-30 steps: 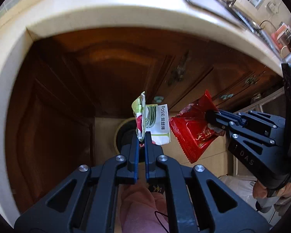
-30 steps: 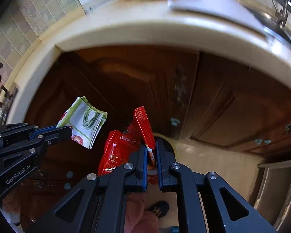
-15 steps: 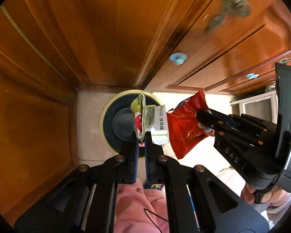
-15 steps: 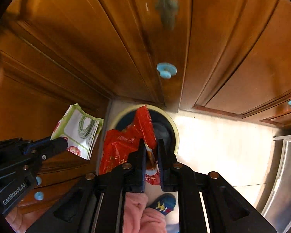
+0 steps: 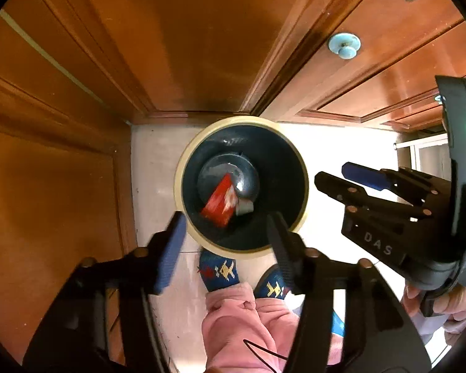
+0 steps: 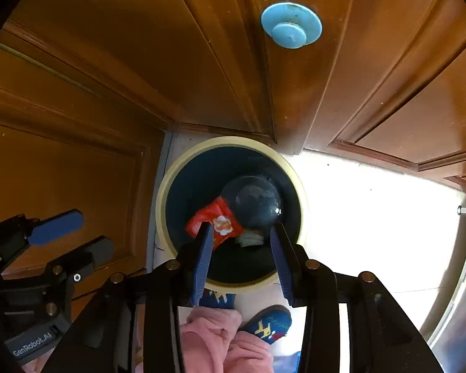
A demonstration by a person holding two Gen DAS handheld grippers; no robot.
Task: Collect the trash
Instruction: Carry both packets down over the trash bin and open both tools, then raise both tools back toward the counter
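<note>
Left gripper [image 5: 225,227]: jaws spread wide, nothing between them. It hangs above the near rim of the trash bin [image 5: 183,168], looking down into it. Its blue-padded finger [image 5: 171,253] sits over the floor just outside the bin's rim on the cabinet side; the other finger crosses the rim on the opposite side.

Right gripper [image 6: 239,242]: jaws also apart, empty, poised above the bin's near edge. In the left wrist view it comes in from the right, level with the bin and just outside the rim, with both fingers separated.

Trash bin: round, dark blue inside, cream rim, standing on the pale floor [image 6: 372,217] in the corner formed by the wooden cabinet doors [image 5: 186,46].

Inside the bin: red snack wrapper [image 5: 219,202] lying at the bottom, on the side nearer the person. A second, pale crumpled piece [image 5: 244,207] lies touching it, also at the bottom; markings not readable.

A light blue knob [image 6: 290,25] is on the cabinet door behind the bin. The person's blue patterned slippers [image 5: 217,269] and pink trouser legs [image 5: 245,326] are just at the bin's near rim.
</note>
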